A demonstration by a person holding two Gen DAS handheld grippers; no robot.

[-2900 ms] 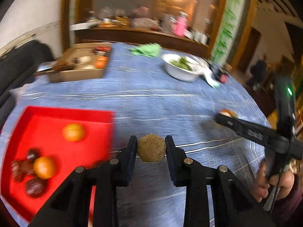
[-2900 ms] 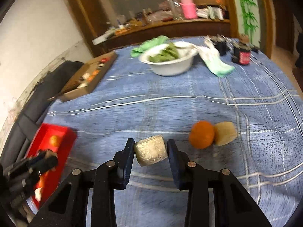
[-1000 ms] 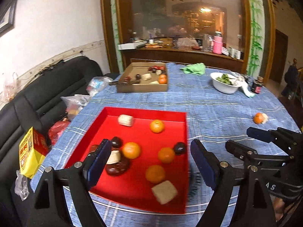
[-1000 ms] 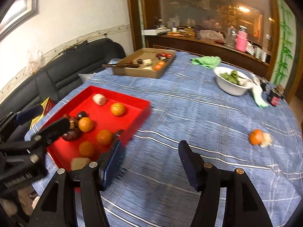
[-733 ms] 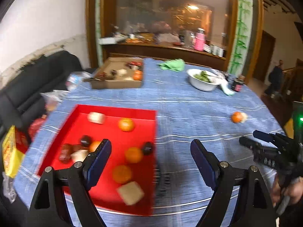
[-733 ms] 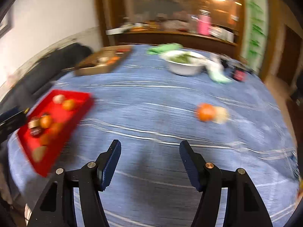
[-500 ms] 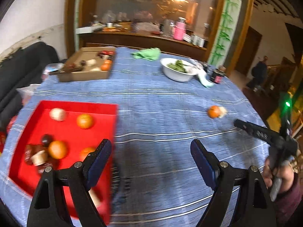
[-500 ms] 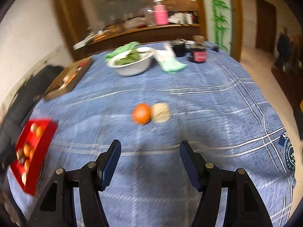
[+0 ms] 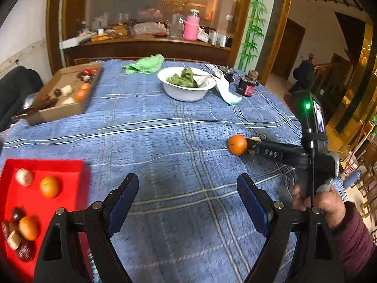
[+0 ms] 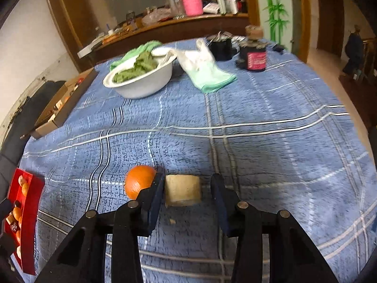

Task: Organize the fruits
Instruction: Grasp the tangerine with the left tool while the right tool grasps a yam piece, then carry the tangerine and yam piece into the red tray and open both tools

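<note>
Two wrist views of a blue plaid tablecloth (image 10: pixel 271 122) during fruit sorting.

Right wrist view: the right gripper (image 10: pixel 187 189) reaches down to the cloth at lower centre of the frame, with a pale tan, blocky fruit piece (image 10: pixel 183 190) lying between its fingers. The jaws have just been closing. The left finger sits at, or almost at, the piece's left face, while a visible gap remains between the piece and the right finger, so the piece is bracketed but not yet clamped. Its broad flat face turns toward the camera and its longer side runs across the frame, roughly along the closing line. An orange (image 10: pixel 139 181) lies just outside the left finger, apparently touching its outer side.

Left wrist view: the left gripper (image 9: pixel 187 200) hangs with its jaws wide apart and nothing between them, above bare cloth at lower centre. The orange (image 9: pixel 237 144) appears at right of centre, with the right gripper's fingers (image 9: pixel 253 143) beside it. The red tray (image 9: pixel 70 165) holding sorted fruit occupies the lower left corner.

Judgement: the right hand is plainly the nearer to the tan piece. The closing needs the right finger to meet the piece squarely, without the left finger nudging the orange away.
</note>
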